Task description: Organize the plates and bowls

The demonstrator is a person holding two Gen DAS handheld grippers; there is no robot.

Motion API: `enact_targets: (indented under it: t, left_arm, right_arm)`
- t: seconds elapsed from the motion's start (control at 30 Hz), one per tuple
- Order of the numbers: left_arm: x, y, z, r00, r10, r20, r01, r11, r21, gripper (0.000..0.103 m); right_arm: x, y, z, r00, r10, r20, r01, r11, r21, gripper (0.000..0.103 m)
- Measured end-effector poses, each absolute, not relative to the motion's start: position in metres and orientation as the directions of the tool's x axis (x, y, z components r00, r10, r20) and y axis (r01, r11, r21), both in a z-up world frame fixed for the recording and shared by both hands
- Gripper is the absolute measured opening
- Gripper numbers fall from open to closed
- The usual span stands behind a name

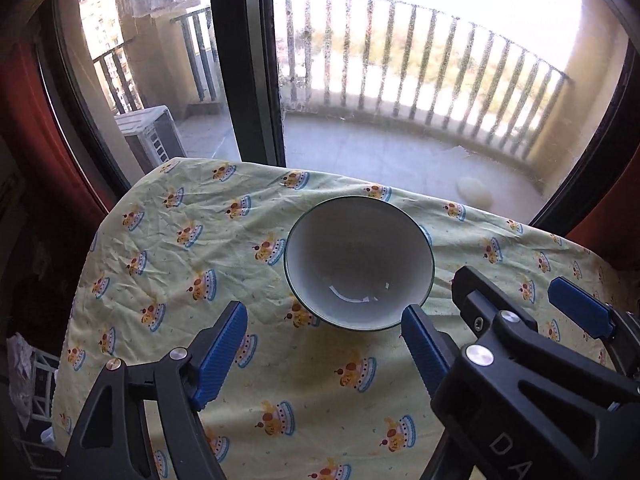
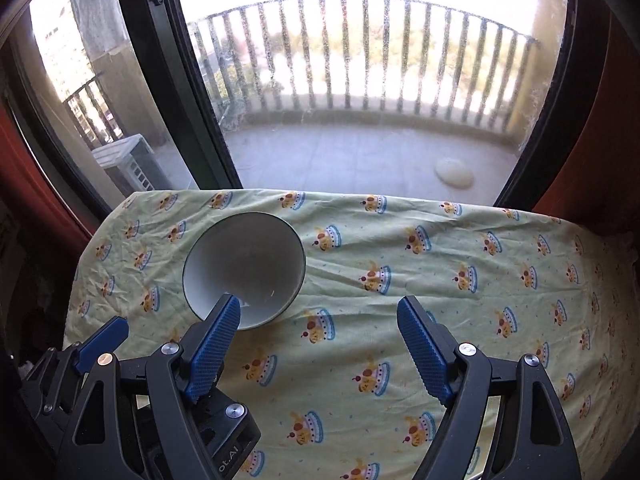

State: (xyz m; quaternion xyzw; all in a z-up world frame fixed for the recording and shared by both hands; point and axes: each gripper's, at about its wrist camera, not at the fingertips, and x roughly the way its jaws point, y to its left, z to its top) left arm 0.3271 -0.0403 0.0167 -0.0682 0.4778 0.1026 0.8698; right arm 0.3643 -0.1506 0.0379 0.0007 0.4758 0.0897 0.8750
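Hiding bowl rim, right tool finger

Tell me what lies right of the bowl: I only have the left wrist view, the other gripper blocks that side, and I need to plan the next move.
Observer: In the right wrist view, the cloth right of the bowl shows only its pattern. There is no plate or second bowl there.
Operator: Is the right gripper carrying anything?
Observer: No. The right gripper is open, with only cloth between its fingers.
Operator: How close is it to the bowl?
Observer: Its left finger overlaps the bowl's near rim in that view. I cannot tell whether it touches.
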Motion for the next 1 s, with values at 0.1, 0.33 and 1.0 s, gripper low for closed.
enact_targets:
  t: [0.1,0.33,1.0]
  left_arm:
    - [0.346,-0.036,0.009,0.518,0.144,-0.843,-0.256,0.967,0.008,0.077]
    - [0.377,-0.025,-0.015,0.503,0.174,-0.846,-0.268,0.963,0.039,0.064]
    - [0.406,-0.011,-0.052,0.462,0.155,-0.873,-0.276,0.961,0.024,0.039]
  right_arm:
    - [0.385,-0.145,0.027,0.523,0.173,-0.835,-0.163,0.981,0.101,0.080]
    - [0.422,-0.132,-0.003,0.501,0.215,-0.838,-0.168,0.974,0.149,0.066]
    - [0.456,-0.110,-0.048,0.457,0.222,-0.861,-0.177,0.972,0.157,0.030]
